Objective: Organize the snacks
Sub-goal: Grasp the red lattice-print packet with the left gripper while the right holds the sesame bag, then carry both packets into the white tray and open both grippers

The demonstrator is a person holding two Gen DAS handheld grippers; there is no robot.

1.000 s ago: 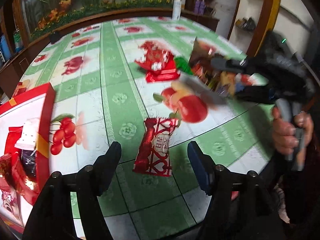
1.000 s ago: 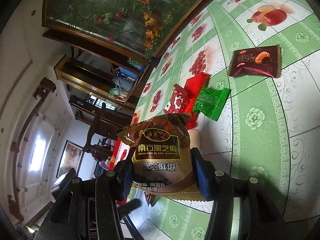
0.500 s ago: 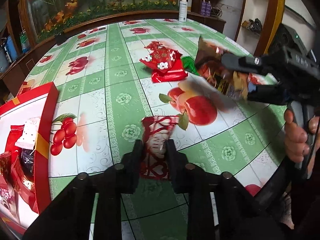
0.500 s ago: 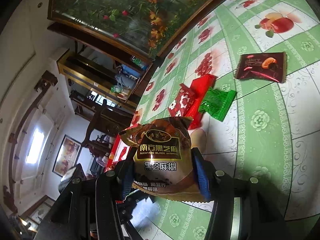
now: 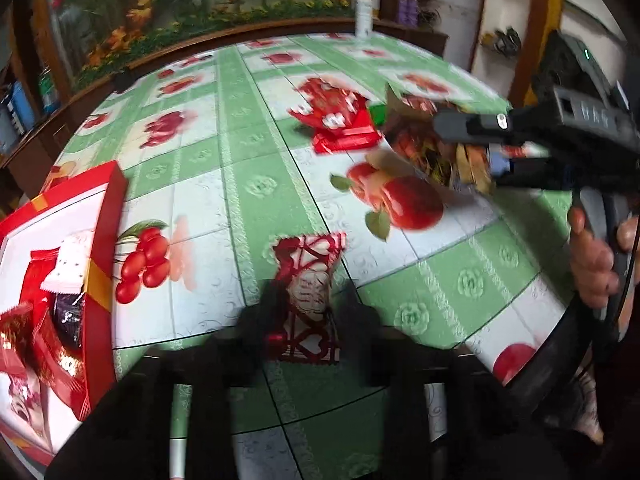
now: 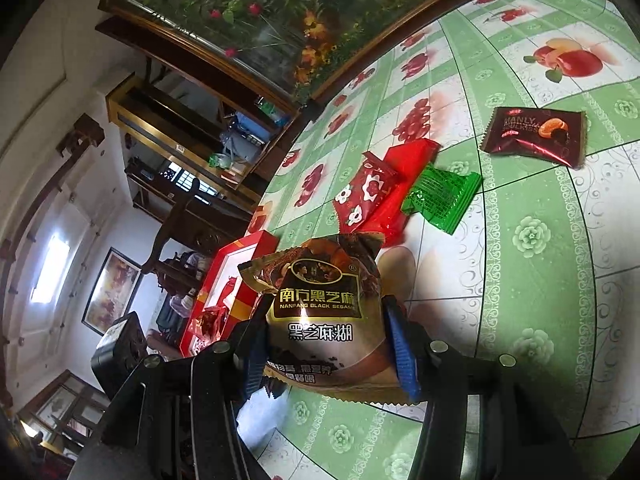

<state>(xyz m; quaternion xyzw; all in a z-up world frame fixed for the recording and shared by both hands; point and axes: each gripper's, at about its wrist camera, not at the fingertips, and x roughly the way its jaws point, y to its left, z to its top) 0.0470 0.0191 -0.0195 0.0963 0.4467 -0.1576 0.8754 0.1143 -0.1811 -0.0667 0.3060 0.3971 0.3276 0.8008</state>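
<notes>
2 claws, green tablecloth [image 5: 256, 184]: left claw [image 5: 308, 300] just opening round candy [image 5: 310, 264], right claw [image 6: 324, 340] gripping sesame packet [image 6: 320, 300].

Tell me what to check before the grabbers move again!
1. Right gripper holding the black sesame packet: ok, the pads press both of its sides.
2. Left gripper holding the red-and-white packet: cannot tell. Its jaws have just been opening, the packet lies between them, and the picture is blurred.
3. Room in the red box: ok, bare white floor shows beside the snacks inside.
4. Way from the red-and-white packet to the box: ok, only tablecloth lies between.
5. All snacks sorted: not ok. The green packet and the dark brown packet lie on the table.
</notes>
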